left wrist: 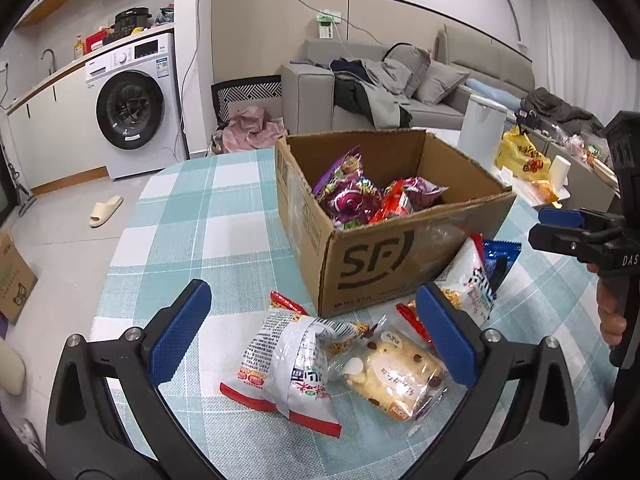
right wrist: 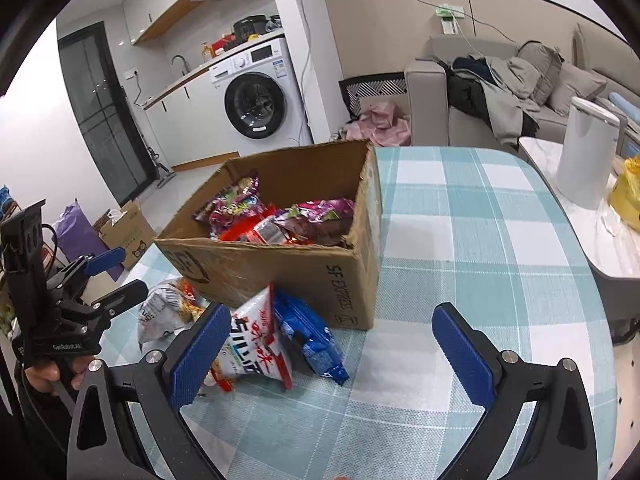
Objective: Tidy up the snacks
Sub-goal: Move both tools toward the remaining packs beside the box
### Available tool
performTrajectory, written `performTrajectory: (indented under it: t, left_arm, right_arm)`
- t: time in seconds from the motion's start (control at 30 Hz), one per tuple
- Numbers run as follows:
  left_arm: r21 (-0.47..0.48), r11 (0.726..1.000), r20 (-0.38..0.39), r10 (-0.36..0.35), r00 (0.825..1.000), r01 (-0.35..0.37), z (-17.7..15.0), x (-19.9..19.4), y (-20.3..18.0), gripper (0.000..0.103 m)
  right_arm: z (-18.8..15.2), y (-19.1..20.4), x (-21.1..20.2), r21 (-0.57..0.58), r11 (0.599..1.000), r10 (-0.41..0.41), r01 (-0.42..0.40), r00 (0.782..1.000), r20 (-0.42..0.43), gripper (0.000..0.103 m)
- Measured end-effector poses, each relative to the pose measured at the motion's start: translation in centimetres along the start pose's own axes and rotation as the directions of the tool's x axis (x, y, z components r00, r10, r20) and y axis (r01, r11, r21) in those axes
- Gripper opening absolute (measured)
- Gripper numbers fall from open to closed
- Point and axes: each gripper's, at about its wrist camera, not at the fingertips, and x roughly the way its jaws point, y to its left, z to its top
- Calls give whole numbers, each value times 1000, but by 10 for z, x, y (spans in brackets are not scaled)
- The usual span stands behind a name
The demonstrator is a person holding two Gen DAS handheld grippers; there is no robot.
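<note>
left gripper and right gripper: black frames, ribbed blue pads, silver screws; white lettering on the handles

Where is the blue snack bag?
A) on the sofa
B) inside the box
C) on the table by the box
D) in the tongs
C: the blue bag lies on the checked table just outside the box, beside a white bag; both tongs are open and hold nothing.
</note>
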Motion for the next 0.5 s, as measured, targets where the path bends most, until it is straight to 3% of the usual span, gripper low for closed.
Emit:
performTrajectory:
  t: [0.5]
  left_arm:
    - [4, 1000, -100, 20, 995, -20, -10, 36, 9, 101]
  right_arm:
    - [-9, -6, 25, 4, 1000, -26, 26, 997, -74, 102]
